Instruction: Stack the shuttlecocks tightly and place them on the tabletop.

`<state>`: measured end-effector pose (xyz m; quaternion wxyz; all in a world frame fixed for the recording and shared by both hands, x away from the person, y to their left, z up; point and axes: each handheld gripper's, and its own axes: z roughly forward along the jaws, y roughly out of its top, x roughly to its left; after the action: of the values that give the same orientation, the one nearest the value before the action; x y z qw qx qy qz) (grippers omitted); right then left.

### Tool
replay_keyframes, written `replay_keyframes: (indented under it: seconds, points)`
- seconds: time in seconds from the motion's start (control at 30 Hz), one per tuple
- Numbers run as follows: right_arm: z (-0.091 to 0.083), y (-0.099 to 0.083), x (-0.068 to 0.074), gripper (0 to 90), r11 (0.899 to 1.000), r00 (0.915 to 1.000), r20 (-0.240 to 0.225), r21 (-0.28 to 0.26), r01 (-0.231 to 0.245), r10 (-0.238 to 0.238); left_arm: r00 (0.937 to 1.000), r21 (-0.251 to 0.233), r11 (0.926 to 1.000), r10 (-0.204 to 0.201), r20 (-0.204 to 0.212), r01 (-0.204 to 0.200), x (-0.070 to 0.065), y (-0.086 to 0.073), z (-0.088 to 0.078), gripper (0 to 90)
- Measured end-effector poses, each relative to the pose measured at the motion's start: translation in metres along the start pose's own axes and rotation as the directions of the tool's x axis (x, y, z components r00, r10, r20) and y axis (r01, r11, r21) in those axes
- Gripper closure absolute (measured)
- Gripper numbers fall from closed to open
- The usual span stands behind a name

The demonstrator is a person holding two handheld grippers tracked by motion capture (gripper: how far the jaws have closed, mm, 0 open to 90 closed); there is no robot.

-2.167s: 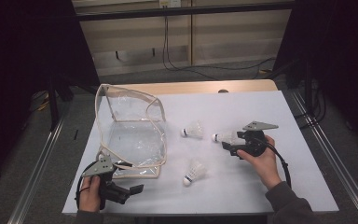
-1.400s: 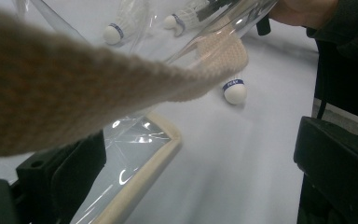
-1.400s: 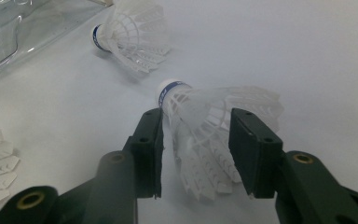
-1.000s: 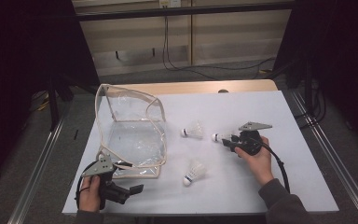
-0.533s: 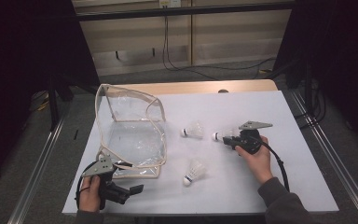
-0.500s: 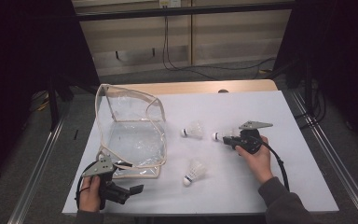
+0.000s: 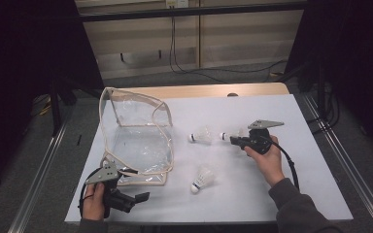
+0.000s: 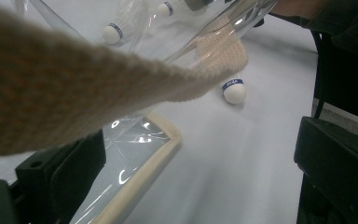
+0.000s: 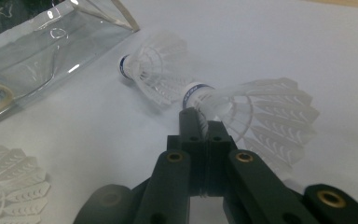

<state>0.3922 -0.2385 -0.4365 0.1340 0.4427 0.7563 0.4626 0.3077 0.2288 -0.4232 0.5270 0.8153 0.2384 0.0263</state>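
Right gripper view: right gripper (image 9: 204,122) has just closed, pinching a shuttlecock (image 9: 256,112).
Left gripper (image 8: 191,182): jaws spread beside the clear bag (image 8: 135,154).

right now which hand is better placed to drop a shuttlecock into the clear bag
Right. The right claw is shut on a shuttlecock beside the clear bag; the left claw sits at the bag's near edge.

A white shuttlecock (image 9: 256,112) with a blue band at its cork sits pinched between black fingers (image 9: 189,123); just beyond the fingertips lies a matching white, blue-banded shuttlecock (image 9: 156,70), then a clear bag (image 7: 136,141) with cream trim, on a white table (image 7: 281,107).
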Motion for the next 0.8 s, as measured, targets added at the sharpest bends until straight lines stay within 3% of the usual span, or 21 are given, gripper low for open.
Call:
replay_keyframes:
  seconds: [0.8]
  points:
    - [0.015, 0.02, 0.001, 89.8, 1.0, 0.9999, 0.011, -0.009, 0.012, -0.012, 1.0, 0.002, 1.0, 0.004, 0.004, -0.004, 0.001, 0.0, 0.0, 2.1]
